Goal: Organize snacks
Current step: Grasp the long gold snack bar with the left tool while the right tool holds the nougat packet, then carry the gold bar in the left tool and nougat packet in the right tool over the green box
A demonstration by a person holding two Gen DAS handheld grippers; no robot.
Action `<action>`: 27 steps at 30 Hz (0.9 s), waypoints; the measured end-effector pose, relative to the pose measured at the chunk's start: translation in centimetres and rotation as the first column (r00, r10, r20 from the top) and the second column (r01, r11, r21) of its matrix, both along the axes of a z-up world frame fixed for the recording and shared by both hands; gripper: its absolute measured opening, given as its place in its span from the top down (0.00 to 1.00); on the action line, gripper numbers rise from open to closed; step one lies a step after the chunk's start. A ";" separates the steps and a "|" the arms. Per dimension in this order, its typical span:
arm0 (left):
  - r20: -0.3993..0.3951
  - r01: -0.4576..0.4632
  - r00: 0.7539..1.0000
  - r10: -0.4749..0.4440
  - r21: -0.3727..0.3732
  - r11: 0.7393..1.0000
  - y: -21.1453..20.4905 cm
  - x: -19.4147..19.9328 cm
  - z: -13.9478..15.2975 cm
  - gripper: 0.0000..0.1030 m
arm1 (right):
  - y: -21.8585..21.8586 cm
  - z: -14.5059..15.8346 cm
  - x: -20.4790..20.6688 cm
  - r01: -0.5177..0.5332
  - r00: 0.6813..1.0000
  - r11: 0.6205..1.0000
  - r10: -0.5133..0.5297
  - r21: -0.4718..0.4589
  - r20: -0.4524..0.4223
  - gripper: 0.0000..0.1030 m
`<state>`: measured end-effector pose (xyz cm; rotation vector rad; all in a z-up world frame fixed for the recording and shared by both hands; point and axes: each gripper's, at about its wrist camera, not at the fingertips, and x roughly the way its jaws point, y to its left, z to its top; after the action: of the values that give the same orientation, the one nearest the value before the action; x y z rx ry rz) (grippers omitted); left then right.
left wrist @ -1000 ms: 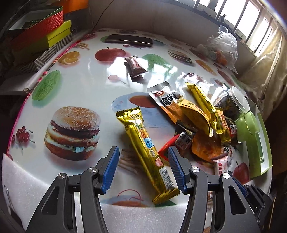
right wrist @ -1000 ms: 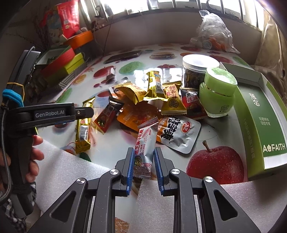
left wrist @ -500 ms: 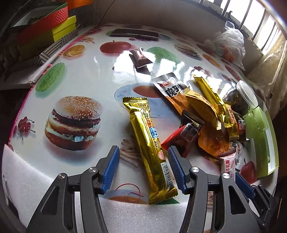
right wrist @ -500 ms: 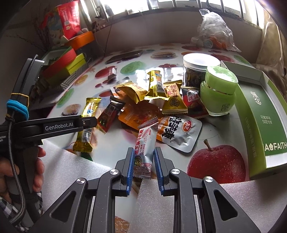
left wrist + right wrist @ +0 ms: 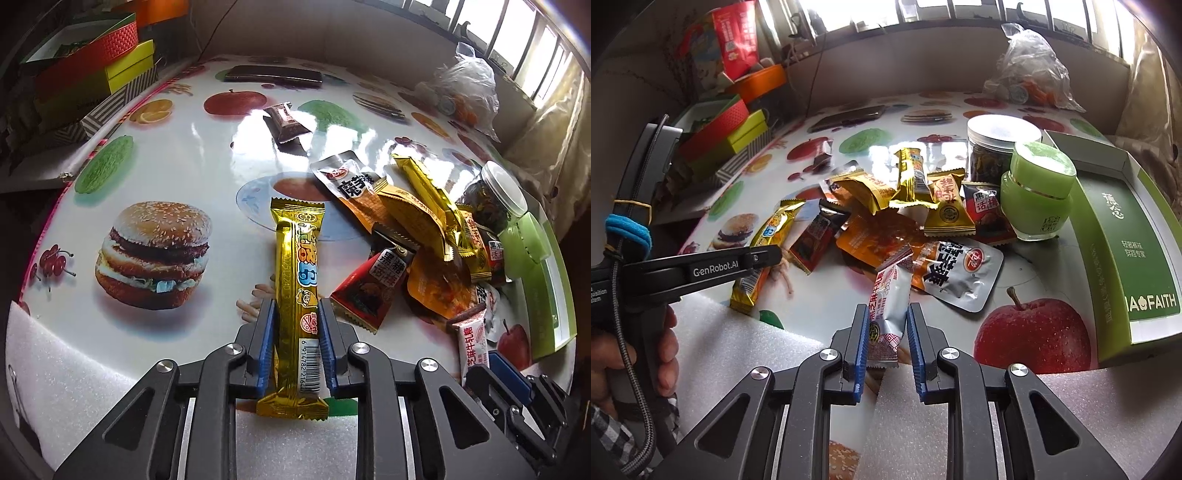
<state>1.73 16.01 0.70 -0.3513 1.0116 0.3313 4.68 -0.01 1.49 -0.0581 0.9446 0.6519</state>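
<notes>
Table holds loose snack pile, unsorted; green box empty, so most work remains. Left gripper, jaws just closing, clamps gold bar. Right gripper grips white sachet.

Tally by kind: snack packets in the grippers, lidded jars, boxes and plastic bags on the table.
Gripped snack packets: 2, the gold bar and the white packet
Lidded jars: 2, the clear jar and the green jar
Boxes: 1, the green box
Plastic bags: 1, the plastic bag
Total: 6
</notes>
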 end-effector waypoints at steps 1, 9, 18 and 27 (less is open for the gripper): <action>0.006 0.005 1.000 -0.005 0.002 1.000 -0.1 -0.1 0.1 0.77 | 0.0 0.0 0.0 -0.001 1.000 1.000 0.001 0.001 0.001 0.82; 0.062 0.030 0.998 -0.030 0.013 0.999 -0.7 -1.0 1.9 0.77 | -0.8 1.2 -0.6 0.003 0.999 1.000 -0.004 0.022 0.034 0.83; 0.104 0.083 0.991 -0.085 0.019 0.996 -2.5 -1.3 4.0 0.77 | -2.2 2.7 -0.7 0.028 0.997 0.998 -0.031 0.048 0.068 0.84; 0.132 0.139 0.981 -0.141 0.023 0.990 -4.6 -1.1 5.3 0.77 | -4.4 4.1 -1.0 0.071 0.993 0.994 -0.079 0.088 0.091 0.85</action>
<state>0.58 11.41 5.96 -0.2843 0.8971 0.1848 3.72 -4.40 5.57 0.0219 0.8238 0.6136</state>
